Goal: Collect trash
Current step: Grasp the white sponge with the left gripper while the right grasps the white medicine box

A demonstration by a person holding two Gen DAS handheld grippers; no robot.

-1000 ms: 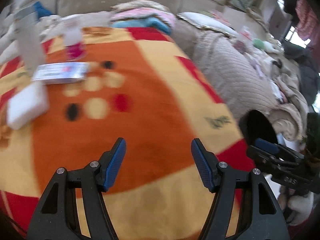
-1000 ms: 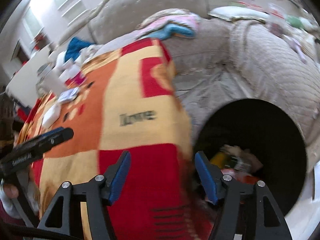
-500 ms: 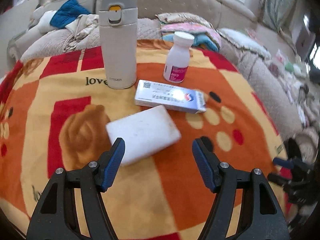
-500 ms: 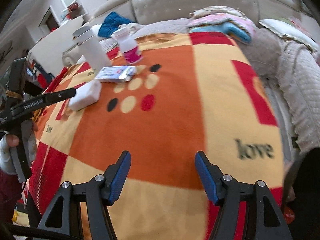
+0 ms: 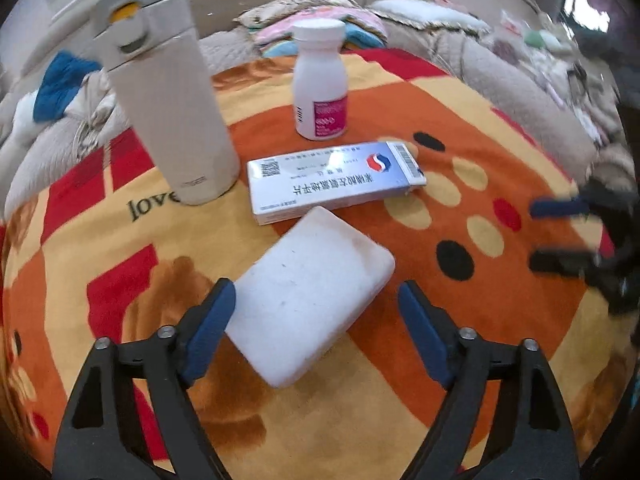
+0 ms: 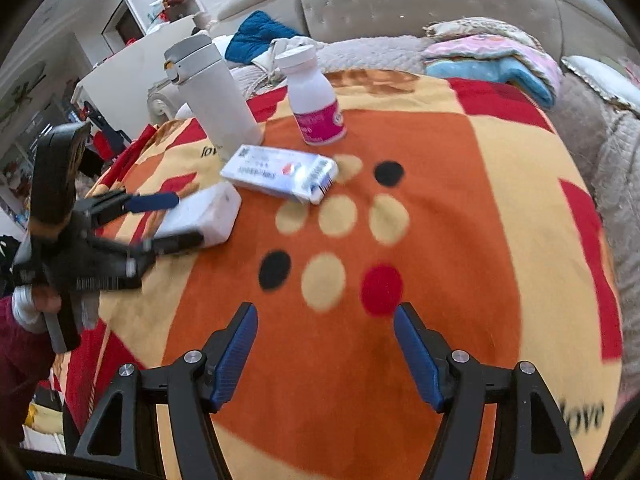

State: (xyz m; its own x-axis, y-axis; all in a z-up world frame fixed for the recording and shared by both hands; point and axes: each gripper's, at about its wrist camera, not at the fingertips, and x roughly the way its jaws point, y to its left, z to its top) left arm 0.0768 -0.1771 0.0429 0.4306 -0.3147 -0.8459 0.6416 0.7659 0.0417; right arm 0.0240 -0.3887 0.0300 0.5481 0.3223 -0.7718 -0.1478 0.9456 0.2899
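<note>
We see a sofa (image 6: 420,4) behind everything, and in front of it a blanket (image 5: 360,420) in orange, red and yellow with dots and the word "love".

On the blanket stand one flask (image 5: 168,92), tall and off-white with a grey flip lid, and one white bottle (image 5: 320,84) with a pink label and a white cap. Both are upright. One flat box (image 5: 332,180), silvery blue with print and a barcode, lies just in front of them.

The likely trash nearest our left gripper (image 5: 316,336) is one white block (image 5: 312,304), rectangular with rounded corners, faintly stained and speckled; whether it is foam or sponge we cannot tell. It lies flat, one corner just beside the box. Its near end sits between our left fingers, whose jaws are opening; the blue pads (image 5: 208,332) stand beside it and do not press on it. In the right wrist view this gripper (image 6: 176,220) straddles the block (image 6: 204,216), held by a hand (image 6: 36,300).

Our right gripper (image 6: 324,352) hangs over bare blanket near the dots, jaws opening, nothing between them. In the left view it shows blurred at the right edge (image 5: 560,232).

Counted: two grippers, one each of the rest.
</note>
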